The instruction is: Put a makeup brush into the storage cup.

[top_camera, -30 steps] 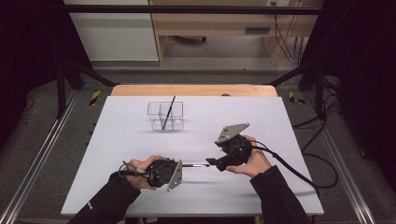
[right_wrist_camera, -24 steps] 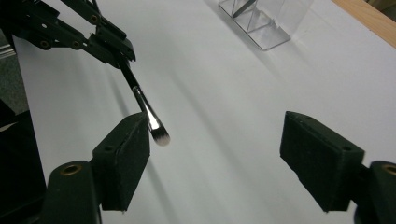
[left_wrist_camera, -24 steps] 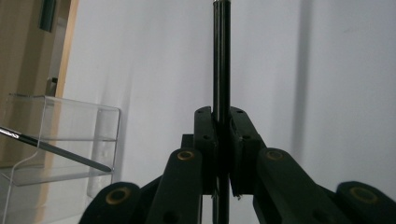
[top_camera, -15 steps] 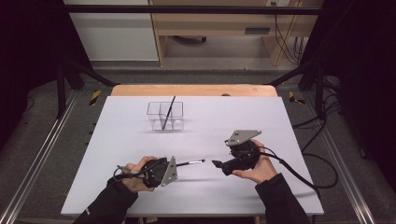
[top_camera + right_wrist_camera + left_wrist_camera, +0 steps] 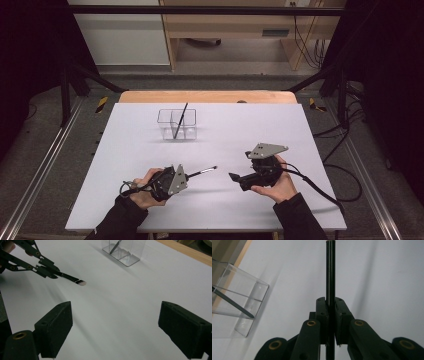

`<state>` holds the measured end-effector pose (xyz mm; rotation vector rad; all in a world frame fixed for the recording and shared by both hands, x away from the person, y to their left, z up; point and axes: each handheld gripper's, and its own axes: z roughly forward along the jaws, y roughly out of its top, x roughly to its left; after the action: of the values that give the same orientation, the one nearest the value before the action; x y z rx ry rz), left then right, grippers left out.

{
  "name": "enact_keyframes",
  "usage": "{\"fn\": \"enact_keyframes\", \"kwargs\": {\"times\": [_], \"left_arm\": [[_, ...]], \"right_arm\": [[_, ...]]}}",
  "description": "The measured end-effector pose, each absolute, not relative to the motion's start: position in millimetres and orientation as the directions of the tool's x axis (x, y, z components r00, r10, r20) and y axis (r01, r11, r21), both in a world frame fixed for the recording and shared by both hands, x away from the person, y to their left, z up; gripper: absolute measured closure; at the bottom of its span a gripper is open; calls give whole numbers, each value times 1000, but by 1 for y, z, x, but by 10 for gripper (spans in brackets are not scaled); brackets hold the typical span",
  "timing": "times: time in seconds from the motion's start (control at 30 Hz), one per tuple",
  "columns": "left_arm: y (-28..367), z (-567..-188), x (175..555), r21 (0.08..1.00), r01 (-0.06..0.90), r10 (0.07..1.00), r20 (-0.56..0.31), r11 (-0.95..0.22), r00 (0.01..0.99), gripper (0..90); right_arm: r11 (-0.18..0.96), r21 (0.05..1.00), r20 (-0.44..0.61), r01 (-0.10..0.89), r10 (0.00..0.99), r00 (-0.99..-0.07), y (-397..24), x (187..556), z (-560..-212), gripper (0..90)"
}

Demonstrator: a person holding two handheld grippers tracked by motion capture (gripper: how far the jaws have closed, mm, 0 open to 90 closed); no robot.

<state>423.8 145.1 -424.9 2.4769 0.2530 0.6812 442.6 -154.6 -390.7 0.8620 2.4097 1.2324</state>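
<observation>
**Gripping a slim black pen near its middle**

Starting at the lower left of the high view, the left gripper [image 5: 186, 176] has its jaws clamped on a thin black pen [image 5: 202, 171], which juts out toward the centre of the frame, its pale tip hanging just above the white table [image 5: 300, 130]. The pen looks light, rigid and smooth (a glossy round barrel, likely to twist or slip between flat pads), so a hold close to its middle, as in the left gripper view, seems the surest.

Moving right and up, a clear plastic holder [image 5: 177, 124] with thin square walls stands in the upper centre, well apart from both hands; a second dark pen [image 5: 180, 120] leans inside it.

Farther right, the right gripper [image 5: 234, 177] points toward the held pen with its jaws wide, having just been opening, and nothing lies between its matte black blocky pads [image 5: 53, 327].
</observation>
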Motion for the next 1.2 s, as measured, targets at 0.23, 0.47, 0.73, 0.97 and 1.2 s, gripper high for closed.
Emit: {"fn": "enact_keyframes", "kwargs": {"times": [0.23,0.47,0.73,0.97,1.2], "left_arm": [[147,-425,425,615,81,378,370,-784,849,826],[148,-424,425,663,118,427,327,-739,843,826],[150,-425,426,728,174,495,253,-664,831,826],[152,-424,428,767,231,554,188,-599,811,827],[151,-427,430,787,272,602,153,-554,784,826]], "right_arm": [[412,828,26,380,649,-761,-154,442,-394,97],[352,855,54,381,670,-740,-153,441,-394,79],[293,874,95,388,680,-727,-153,441,-393,77],[247,881,142,403,675,-724,-148,444,-396,79],[189,892,183,411,681,-709,-144,446,-397,83]]}}
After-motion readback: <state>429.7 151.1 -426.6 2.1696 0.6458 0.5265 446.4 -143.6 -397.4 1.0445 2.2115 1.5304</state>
